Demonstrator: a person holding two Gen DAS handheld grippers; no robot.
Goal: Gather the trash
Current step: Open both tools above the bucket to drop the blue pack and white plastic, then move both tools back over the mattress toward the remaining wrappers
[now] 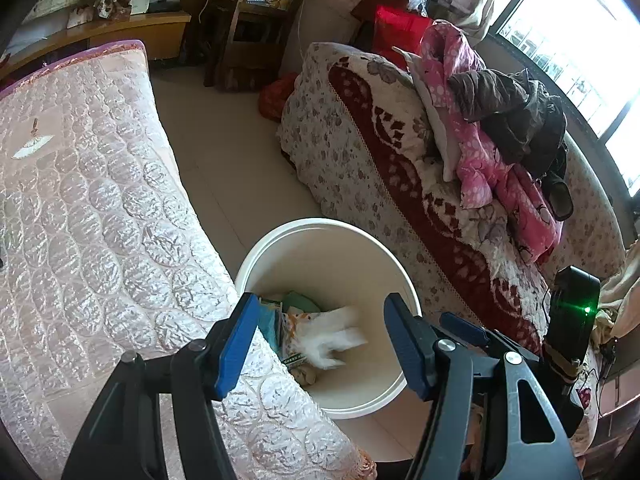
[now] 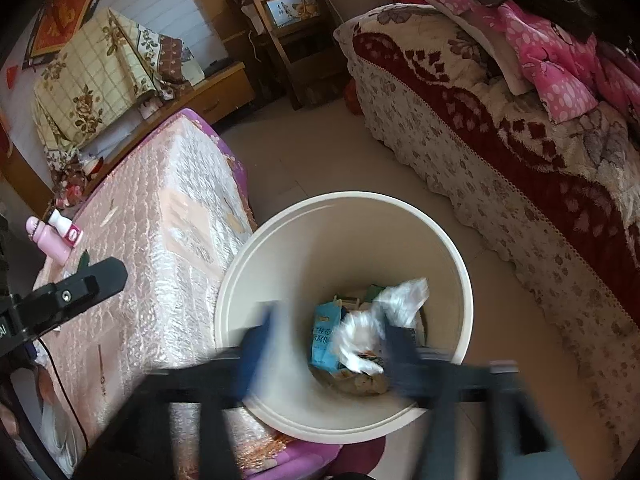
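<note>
A cream round bin (image 1: 320, 222) (image 2: 348, 196) stands on the tiled floor between a quilted pink surface and a sofa. Inside lie a blue packet (image 2: 326, 336) and other wrappers. A crumpled white tissue (image 2: 384, 312) (image 1: 336, 336), blurred, is loose inside the bin, with neither finger pressing on it. My right gripper (image 2: 332, 320) hangs over the bin mouth, blurred, its jaws wide apart and open. My left gripper (image 1: 320, 308) is above the near rim, with its blue pads (image 1: 234, 344) apart and nothing between them.
The quilted pink surface (image 2: 160, 240) runs along the bin's left side and carries a pink bottle (image 2: 52, 240). A floral-covered sofa (image 1: 360, 140) with piled clothes (image 1: 500, 128) is on the right. A wooden chair (image 1: 256, 20) stands at the back. Bare floor (image 1: 224, 152) lies beyond the bin.
</note>
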